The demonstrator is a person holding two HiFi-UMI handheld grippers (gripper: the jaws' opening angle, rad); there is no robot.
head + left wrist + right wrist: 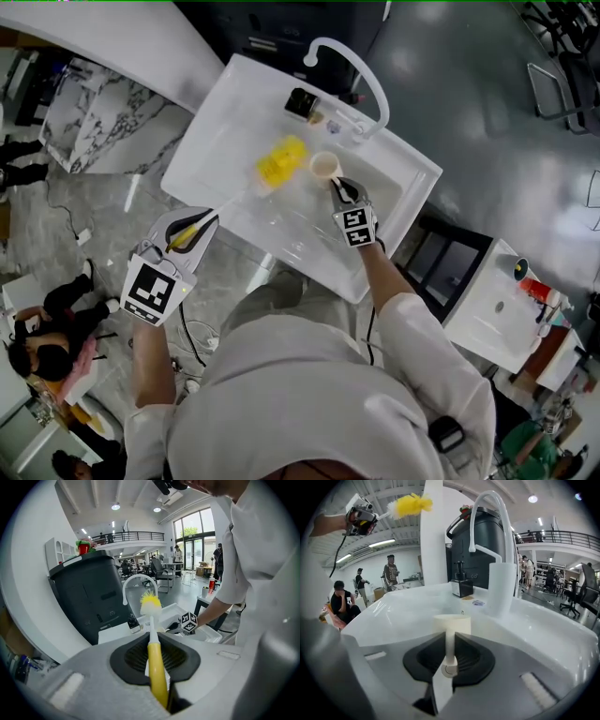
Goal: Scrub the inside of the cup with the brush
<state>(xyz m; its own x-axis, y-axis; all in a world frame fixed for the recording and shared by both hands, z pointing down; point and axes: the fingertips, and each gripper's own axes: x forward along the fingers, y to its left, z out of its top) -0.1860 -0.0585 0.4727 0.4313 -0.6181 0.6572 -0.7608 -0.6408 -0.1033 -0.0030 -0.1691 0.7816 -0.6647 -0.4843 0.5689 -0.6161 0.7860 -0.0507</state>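
A small cream cup hangs over the white sink, its mouth facing up. My right gripper is shut on the cup's handle; in the right gripper view the cup stands just beyond the jaws of that gripper. My left gripper is shut on the yellow handle of a brush. The brush's yellow and white bristles hover over the sink, left of the cup and apart from it. The left gripper points toward the bristles. From the right gripper view the brush shows high at the upper left.
A white curved faucet rises at the sink's far rim, with a small black object beside it. A dark cabinet stands behind the sink. A second small sink is at the right. People sit on the floor at the lower left.
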